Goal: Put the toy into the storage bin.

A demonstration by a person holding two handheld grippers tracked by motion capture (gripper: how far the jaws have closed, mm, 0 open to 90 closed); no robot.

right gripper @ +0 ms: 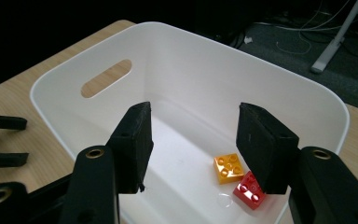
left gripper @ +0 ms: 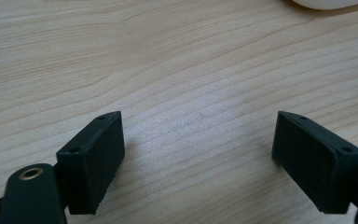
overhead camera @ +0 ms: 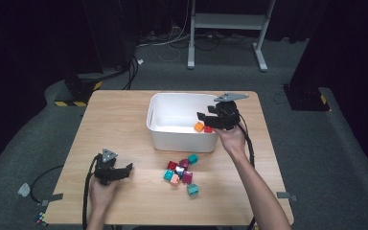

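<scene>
Your right tool (right gripper: 193,144) hung over the white bin (overhead camera: 159,134), jaws apart, nothing between them. Orange brick (right gripper: 229,167) and red brick (right gripper: 249,190) lay touching on the bin floor, at 5 o'clock. Left tool (overhead camera: 130,167) rested wide open and empty on the counter (overhead camera: 120,115). Risk: swinging back low, you'd clip the bin's near wall and shift it. Brick pile (overhead camera: 182,171) sat at 6 o'clock of the bin; packed tight, so a grab could scatter neighbours. Red brick was partly hidden behind the right jaw.
</scene>
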